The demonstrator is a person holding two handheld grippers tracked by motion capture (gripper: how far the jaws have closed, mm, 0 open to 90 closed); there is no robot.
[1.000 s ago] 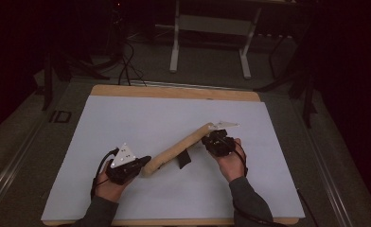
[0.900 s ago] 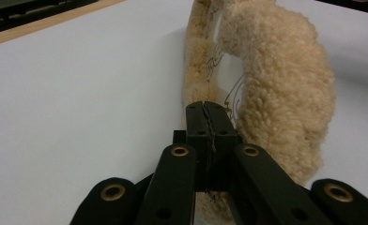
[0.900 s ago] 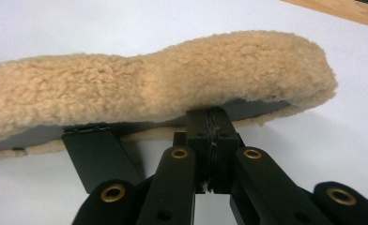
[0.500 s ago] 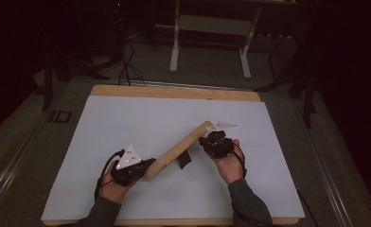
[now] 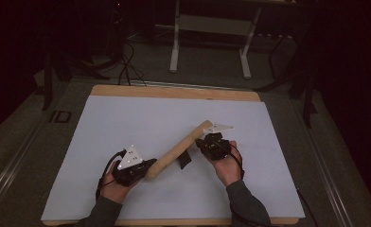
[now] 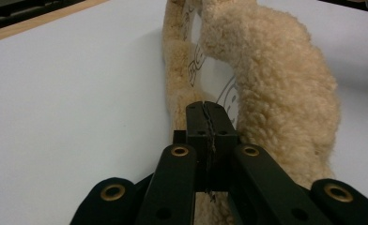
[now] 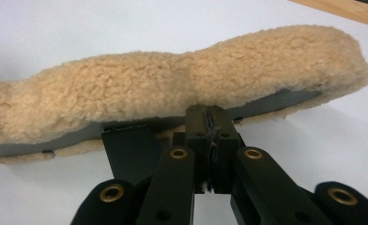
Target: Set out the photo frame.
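High view puts a long tan fleece pad point(image 5: 179, 149) slantwise on the white sheet point(image 5: 127, 123), from near left to far right, with the left gripper point(image 5: 143, 168) at its near-left end and the right gripper point(image 5: 206, 142) at its far-right end. Left gripper view shows those jaws pressed together on an edge of the pad's near end, where the fleece point(image 6: 271, 89) curls around a white printed lining point(image 6: 219, 79). Right gripper view shows its jaws clamped on the grey backing point(image 7: 271, 101) under the woolly top, beside a black strap point(image 7: 130, 154) that hangs down. The pad looks light, soft and floppy; it bows along its length, so it should sag if held at one end. The pile may slip or compress, so the thin backing edge seems the surer hold, one grip at each end to keep it taut.
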